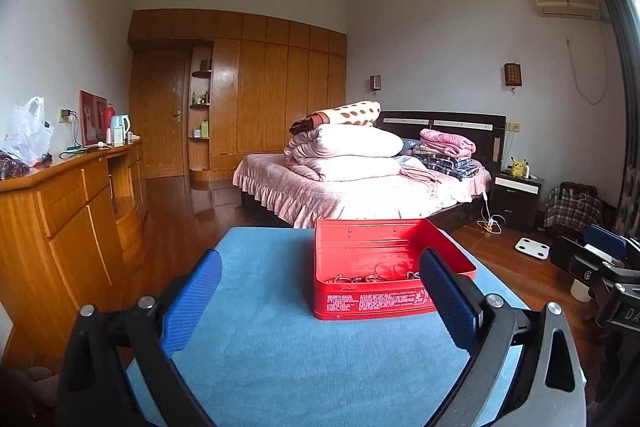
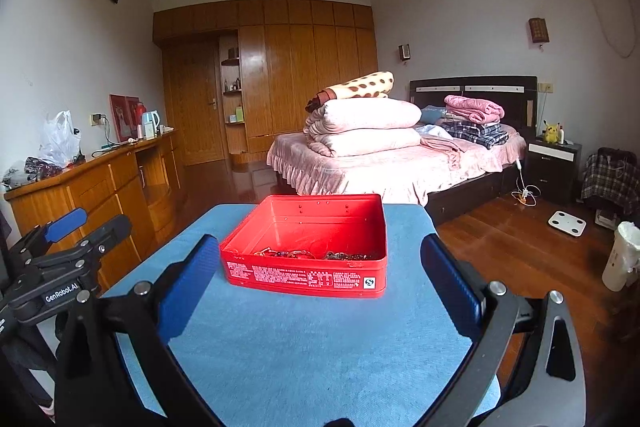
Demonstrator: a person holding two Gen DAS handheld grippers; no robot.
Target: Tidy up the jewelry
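Red tin (image 2: 304, 247) sits on blue tabletop (image 2: 320, 355), jewelry (image 2: 316, 254) inside. Left claw (image 1: 320, 301) and right claw (image 2: 320, 291) both gape wide, gripping nothing.

Soft daylight, overexposed bedding, fisheye-warped edges

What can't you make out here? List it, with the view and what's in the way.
- Jewelry in the red tin: both views, mostly hidden behind the near wall; pieces too small to identify.
- Tin's right front corner: left wrist view, covered by the left gripper finger.
- White print on the tin: too small to read.
- Blue mat near edge: hidden behind gripper frames.
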